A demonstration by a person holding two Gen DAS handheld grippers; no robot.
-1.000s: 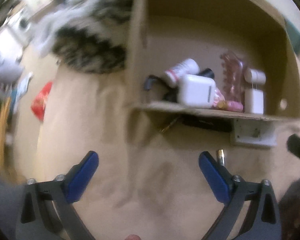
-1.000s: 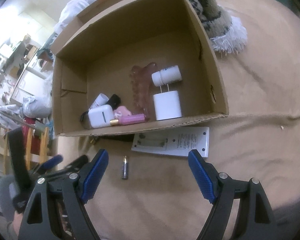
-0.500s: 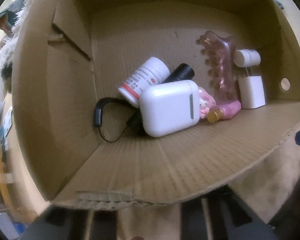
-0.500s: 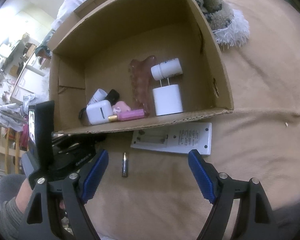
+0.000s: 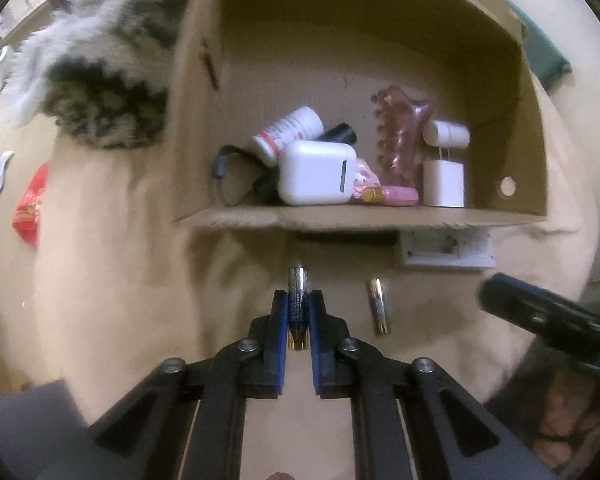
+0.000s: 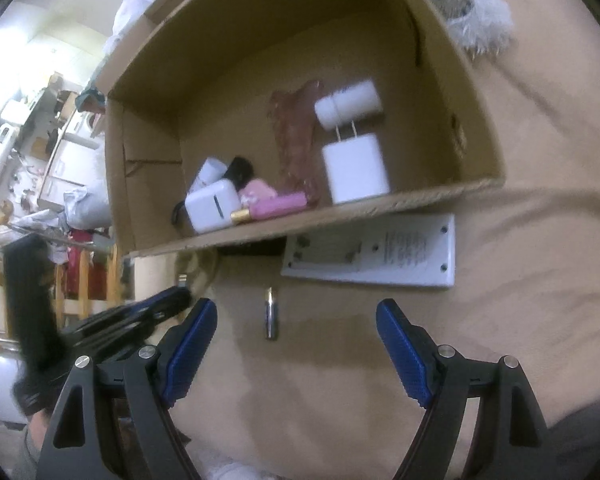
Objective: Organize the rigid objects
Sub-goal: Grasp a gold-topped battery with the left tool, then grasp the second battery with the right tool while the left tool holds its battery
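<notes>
My left gripper (image 5: pixel 299 294) is shut on a slim battery (image 5: pixel 298 280) with a gold end, held just above the tan blanket in front of the cardboard box (image 5: pixel 360 218). A second battery (image 5: pixel 379 306) lies loose on the blanket to its right. In the right wrist view that loose battery (image 6: pixel 271 314) lies ahead, between the wide-open fingers of my right gripper (image 6: pixel 296 320). The left gripper (image 6: pixel 180 296) shows at the left there. The box (image 6: pixel 340 216) holds a white earbud case (image 5: pixel 316 172), a pill bottle (image 5: pixel 288 132), a pink comb (image 5: pixel 400 136) and a white charger (image 5: pixel 444 182).
A flat white device (image 6: pixel 380 256) lies on the blanket, partly under the box's near edge. A furry striped cushion (image 5: pixel 100 80) sits left of the box. A red packet (image 5: pixel 30 208) lies at the far left. Cluttered room furniture shows beyond the bed.
My left gripper stood open a second ago, swung close over the box, and is now shut on a battery. The right gripper has stayed open and nearly still.
</notes>
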